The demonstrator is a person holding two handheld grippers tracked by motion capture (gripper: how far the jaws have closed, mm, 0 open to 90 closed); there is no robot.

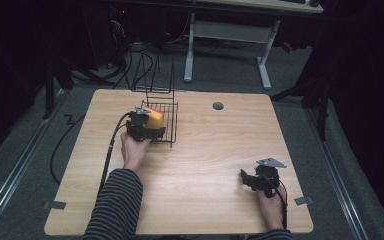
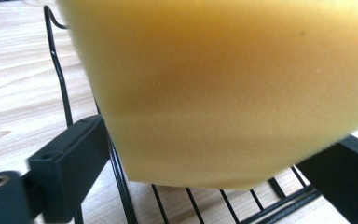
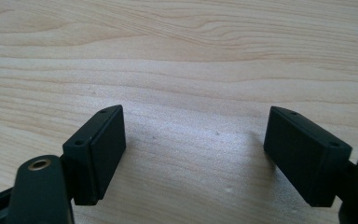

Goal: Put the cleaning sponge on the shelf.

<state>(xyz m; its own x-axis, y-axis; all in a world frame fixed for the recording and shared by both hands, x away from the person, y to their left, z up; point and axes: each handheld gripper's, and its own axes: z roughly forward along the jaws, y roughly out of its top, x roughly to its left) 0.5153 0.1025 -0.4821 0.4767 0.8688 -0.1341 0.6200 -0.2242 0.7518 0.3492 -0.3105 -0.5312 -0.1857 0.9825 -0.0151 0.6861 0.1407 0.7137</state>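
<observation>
Yellow sponge going into the wire basket, left jaws spread around it.

Nearest the person, the right gripper (image 1: 250, 181) rests on the wooden table (image 1: 205, 165) with its jaws apart and nothing between them, well away from the work. Farther off, the left gripper (image 1: 152, 131) sits at the wire basket (image 1: 172, 125), jaws spread to either side of the yellow sponge (image 2: 223, 88) and, as far as I can tell, not pressing it. The sponge sits in the basket, its lower edge above the wires. It looks light, soft and compressible, not slippery or fragile; its flat sides look best to grip.
</observation>
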